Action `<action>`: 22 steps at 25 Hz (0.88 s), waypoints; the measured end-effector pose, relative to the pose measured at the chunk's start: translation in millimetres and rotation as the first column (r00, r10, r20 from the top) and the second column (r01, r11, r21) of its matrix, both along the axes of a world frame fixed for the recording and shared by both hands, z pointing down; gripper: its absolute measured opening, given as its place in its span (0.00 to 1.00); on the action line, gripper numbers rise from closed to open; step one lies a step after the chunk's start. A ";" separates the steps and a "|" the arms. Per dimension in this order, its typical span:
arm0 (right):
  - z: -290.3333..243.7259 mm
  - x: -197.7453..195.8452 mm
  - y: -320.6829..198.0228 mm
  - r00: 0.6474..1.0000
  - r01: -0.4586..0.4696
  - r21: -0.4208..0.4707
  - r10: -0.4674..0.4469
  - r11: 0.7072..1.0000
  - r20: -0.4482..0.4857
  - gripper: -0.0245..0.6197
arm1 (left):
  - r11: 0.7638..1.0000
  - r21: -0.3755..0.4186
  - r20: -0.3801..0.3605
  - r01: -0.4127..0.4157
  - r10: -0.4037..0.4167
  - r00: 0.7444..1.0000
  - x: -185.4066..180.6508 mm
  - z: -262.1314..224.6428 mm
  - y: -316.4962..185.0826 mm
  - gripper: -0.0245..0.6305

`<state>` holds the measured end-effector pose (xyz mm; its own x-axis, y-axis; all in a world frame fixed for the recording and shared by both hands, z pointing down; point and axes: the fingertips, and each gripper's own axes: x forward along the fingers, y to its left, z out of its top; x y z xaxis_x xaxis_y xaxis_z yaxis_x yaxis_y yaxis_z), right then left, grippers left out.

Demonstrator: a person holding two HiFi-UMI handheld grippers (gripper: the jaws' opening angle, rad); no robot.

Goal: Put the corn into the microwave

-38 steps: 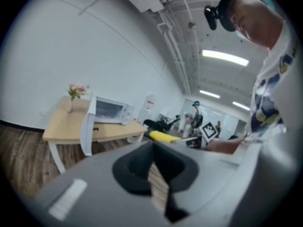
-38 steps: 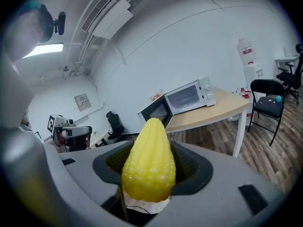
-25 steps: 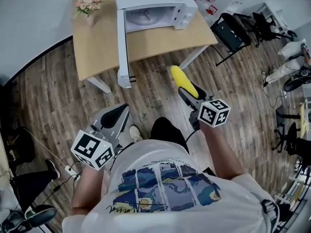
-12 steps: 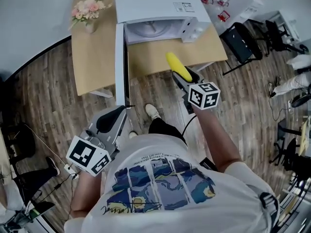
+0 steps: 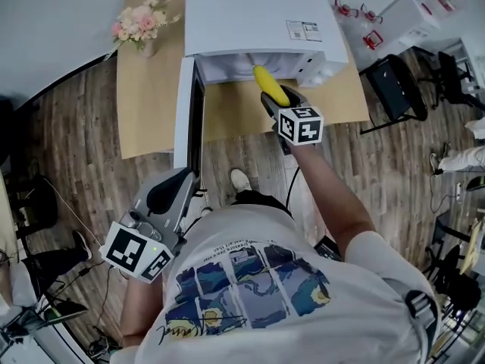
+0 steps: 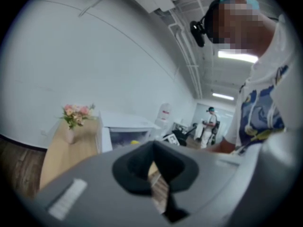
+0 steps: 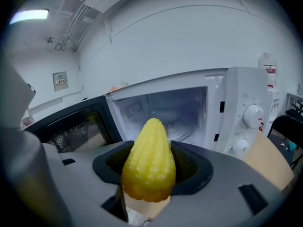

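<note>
The white microwave [image 5: 258, 21] stands on the wooden table [image 5: 151, 105] with its door [image 5: 187, 112] swung open to the left. My right gripper [image 5: 276, 101] is shut on the yellow corn [image 5: 269, 84], whose tip sits at the mouth of the cavity. In the right gripper view the corn [image 7: 149, 160] stands upright between the jaws, with the empty cavity [image 7: 165, 110] and its glass plate straight behind it. My left gripper [image 5: 170, 196] hangs low by the person's left side, jaws together with nothing between them; its own view shows the microwave [image 6: 125, 129] far off.
A vase of pink flowers [image 5: 140, 25] stands on the table's left rear corner. The microwave's knobs [image 7: 253, 112] are right of the cavity. A black chair [image 5: 394, 86] and white boxes [image 5: 413, 10] are to the right. Another person [image 6: 209, 122] stands far away.
My right gripper has carried the corn forward from over the floor to the microwave's opening as the person stepped up to the table. The left gripper stayed low.
</note>
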<state>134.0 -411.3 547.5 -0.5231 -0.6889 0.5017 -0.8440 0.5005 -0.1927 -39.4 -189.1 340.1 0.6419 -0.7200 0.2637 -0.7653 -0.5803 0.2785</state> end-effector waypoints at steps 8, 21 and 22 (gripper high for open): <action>34.4 -16.8 -65.6 0.997 0.037 -0.014 -0.038 0.999 -0.061 0.42 | 0.990 -0.014 0.027 0.142 -0.141 0.990 -12.4 2.1 -14.2 0.05; 63.8 -52.3 -132.1 0.980 0.089 0.014 -0.085 0.996 -0.180 0.42 | 0.960 -0.051 0.081 0.277 -0.272 0.959 -28.9 5.0 -21.3 0.05; 64.9 -54.6 -135.3 0.978 0.092 0.019 -0.087 0.996 -0.190 0.42 | 0.957 -0.054 0.084 0.284 -0.279 0.957 -30.2 5.8 -21.5 0.05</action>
